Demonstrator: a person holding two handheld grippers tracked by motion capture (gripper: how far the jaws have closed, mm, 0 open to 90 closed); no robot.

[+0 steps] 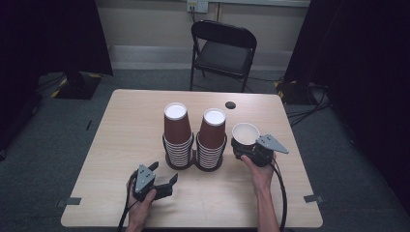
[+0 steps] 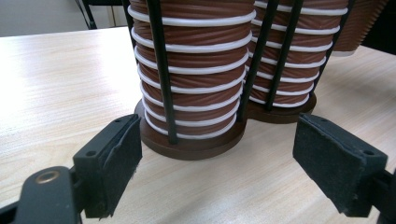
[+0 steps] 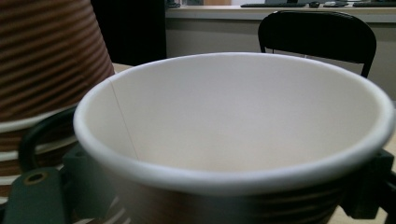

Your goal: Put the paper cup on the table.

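Right gripper (image 1: 243,151) clamps a single cup (image 1: 245,133) by its brown wall, mouth up and white inside showing, held just right of the right stack (image 1: 212,137) and apart from it; in the right gripper view the cup (image 3: 233,135) sits between both jaws with the stack's ribbed side close at left. Left gripper (image 1: 167,180) rests low on the table (image 1: 130,125) near the front edge, jaws wide apart and empty, pointed at the holder (image 2: 196,144) whose black rods cage the left stack (image 2: 191,70). Two stacks stand side by side mid-table in the holder, each topped by an upside-down cup, with a chair (image 1: 223,48) beyond the far edge.
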